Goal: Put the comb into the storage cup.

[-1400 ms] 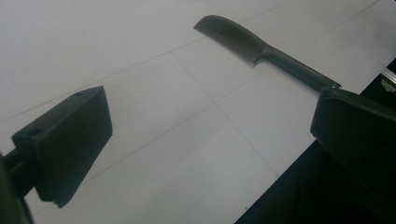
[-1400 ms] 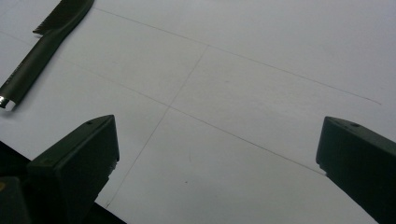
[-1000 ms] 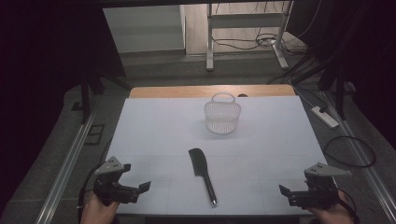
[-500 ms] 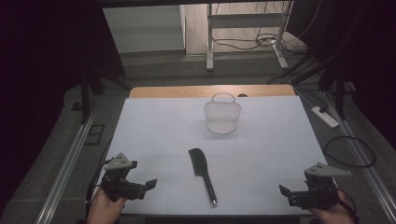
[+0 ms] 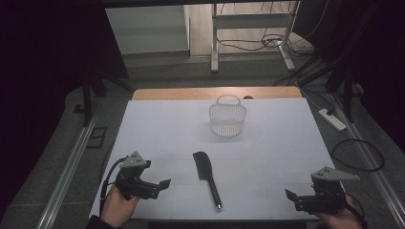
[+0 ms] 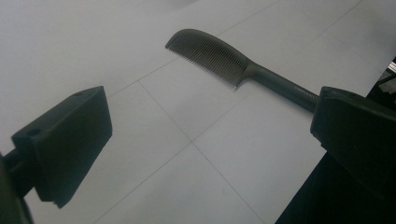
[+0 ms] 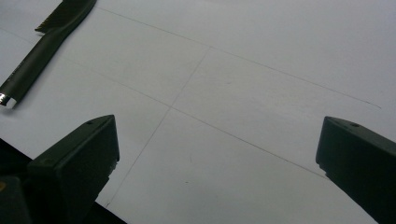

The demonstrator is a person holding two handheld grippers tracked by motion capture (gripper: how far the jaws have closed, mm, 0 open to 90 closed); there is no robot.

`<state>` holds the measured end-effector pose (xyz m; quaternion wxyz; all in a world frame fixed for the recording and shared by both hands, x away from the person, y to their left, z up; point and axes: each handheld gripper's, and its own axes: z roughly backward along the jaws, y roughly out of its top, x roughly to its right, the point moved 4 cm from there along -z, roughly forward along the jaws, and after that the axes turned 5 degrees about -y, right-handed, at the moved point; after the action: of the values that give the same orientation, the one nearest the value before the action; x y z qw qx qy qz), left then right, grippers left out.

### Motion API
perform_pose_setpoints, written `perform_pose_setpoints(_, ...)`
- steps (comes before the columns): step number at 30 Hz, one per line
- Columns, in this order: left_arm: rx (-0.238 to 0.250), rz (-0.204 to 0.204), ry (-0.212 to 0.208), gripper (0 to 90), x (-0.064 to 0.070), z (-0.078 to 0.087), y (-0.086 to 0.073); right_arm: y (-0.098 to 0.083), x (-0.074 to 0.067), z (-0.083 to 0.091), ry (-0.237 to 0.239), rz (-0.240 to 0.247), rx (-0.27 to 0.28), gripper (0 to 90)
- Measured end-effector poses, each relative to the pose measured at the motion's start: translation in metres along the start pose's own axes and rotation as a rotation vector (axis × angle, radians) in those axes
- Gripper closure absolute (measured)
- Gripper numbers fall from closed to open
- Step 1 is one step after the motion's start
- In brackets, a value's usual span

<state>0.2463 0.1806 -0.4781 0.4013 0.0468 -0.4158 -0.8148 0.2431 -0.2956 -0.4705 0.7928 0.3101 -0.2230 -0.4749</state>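
A dark comb lies on the white table near the front middle, teeth end farthest from me, handle toward the front edge. Behind it stands a white mesh basket with a handle. My left gripper is held low at the front left, open, pointing right at the comb and a short way from it. In the left gripper view the comb lies ahead of the left gripper. My right gripper is open at the front right; its own view shows the right gripper over bare table, with the comb handle at upper left.
A wooden strip borders the table's far edge. On the floor to the right lie a power strip and a cable. A metal rail runs along the left side. A desk frame stands beyond the table.
My left gripper has moved to the right, closer to the comb. The right gripper, the comb and the basket have stayed put.
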Motion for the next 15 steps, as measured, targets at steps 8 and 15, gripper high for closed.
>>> perform_pose_setpoints(8, -0.019, -0.013, -0.008, 0.0, 0.003, -0.008, 0.005, 0.0, 0.0, 0.0, 0.0, 0.001, -0.001, 0.0)
perform_pose_setpoints(15, -0.021, -0.022, -0.021, 0.0, 0.007, -0.017, 0.012, 0.0, 0.0, 0.0, 0.0, 0.002, -0.004, 0.0)
